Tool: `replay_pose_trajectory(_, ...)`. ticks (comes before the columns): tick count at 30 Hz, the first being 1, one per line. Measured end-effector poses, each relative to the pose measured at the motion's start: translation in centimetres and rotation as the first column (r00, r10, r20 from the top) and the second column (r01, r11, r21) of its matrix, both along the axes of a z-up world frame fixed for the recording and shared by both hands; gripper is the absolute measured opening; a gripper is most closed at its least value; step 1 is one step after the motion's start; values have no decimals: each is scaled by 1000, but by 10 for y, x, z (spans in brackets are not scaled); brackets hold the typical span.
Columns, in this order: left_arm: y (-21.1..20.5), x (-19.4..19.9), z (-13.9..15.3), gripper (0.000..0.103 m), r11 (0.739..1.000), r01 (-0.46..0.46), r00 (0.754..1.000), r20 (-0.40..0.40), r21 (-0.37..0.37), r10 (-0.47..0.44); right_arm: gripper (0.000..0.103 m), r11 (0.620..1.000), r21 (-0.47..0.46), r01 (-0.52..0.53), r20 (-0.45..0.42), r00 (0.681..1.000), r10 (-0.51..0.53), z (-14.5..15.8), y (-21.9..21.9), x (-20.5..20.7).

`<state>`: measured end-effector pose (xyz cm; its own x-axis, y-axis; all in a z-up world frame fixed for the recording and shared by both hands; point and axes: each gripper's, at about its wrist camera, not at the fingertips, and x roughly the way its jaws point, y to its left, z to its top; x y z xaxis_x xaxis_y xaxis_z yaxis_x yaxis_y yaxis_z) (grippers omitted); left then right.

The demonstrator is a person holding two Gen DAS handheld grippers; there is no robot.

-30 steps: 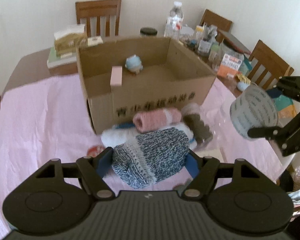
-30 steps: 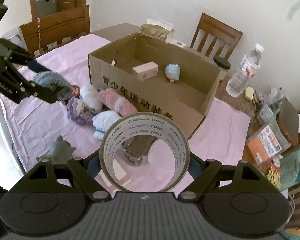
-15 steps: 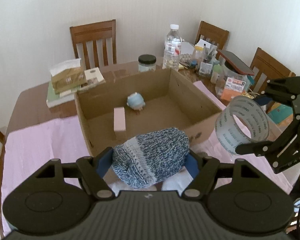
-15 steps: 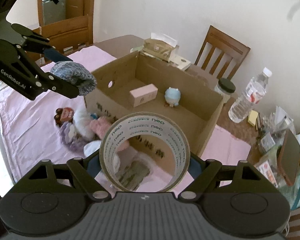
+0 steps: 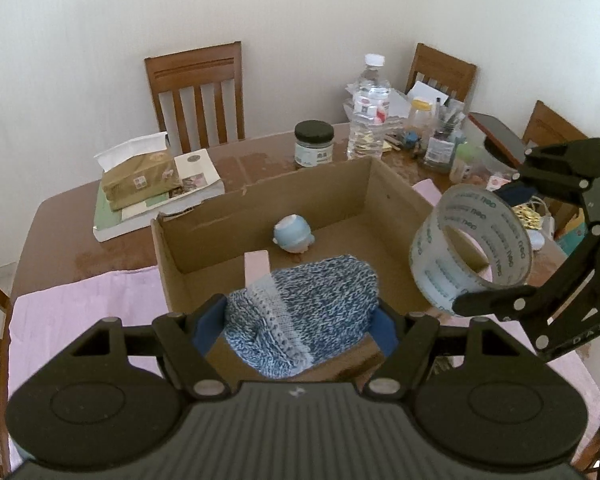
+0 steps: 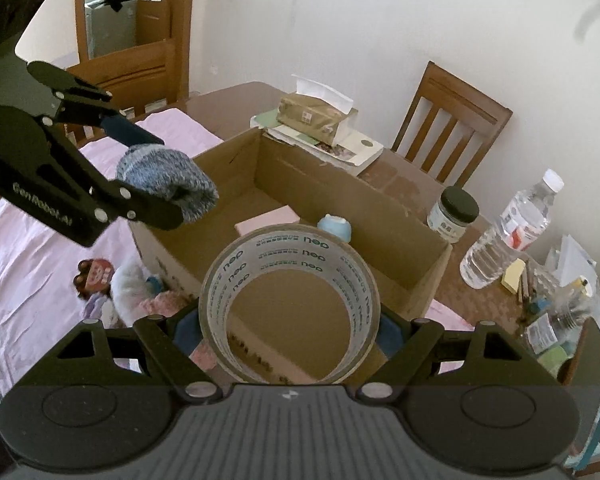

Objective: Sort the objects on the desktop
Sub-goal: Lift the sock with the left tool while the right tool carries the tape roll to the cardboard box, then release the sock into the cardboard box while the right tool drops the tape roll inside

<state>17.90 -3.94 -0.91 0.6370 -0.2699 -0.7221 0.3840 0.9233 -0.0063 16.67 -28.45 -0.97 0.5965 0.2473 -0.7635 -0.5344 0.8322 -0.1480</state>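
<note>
A: The blue-and-white marled knitted sock roll (image 5: 300, 316) is clamped between the jaws of the left gripper (image 5: 302, 322), hanging above the near wall of the open brown cardboard box (image 5: 396, 200). The roll of clear packing tape with green lettering (image 6: 290, 308) is pinched by the right gripper (image 6: 290, 330), above the box's near right corner.

B: What could go wrong?

A: Both loads sit over the box's edge rather than its middle. Let go here, the soft sock might catch the near wall and slide outside the box. The tape, being round, could roll inside and knock the pale blue round figurine (image 5: 293, 234) or the pink rectangular block (image 6: 268, 220) already lying in the box. The two grippers are near each other, so they might also bump.

B: Anything hard to see?

A: The sock hides most of the pink block in the left view. The box's near wall and the tabletop in front of it are covered by the grippers' bodies. The soft toys (image 6: 132, 284) left of the box, on the pink cloth (image 6: 32, 264), are a partly hidden jumble.
</note>
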Motion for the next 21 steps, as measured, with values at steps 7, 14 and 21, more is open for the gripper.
replay_pose_trajectory(7, -1, 17, -10, 74, 1000, -18, 1000, -20, 6, 18, 87, 1000, 4, -1, -24, 1000, 1, -9, 3, 26)
replay_pose_trajectory(14, 0, 26, -19, 78, 999, -43, 998, -37, 8, 43, 90, 999, 36, 36, -70, 997, -34, -21, 3, 44)
replay_pose_trajectory(21, 0, 24, -20, 83, 999, -46, 998, -39, 8, 46, 103, 996, 26, 88, -47, 995, -87, -22, 7, 46)
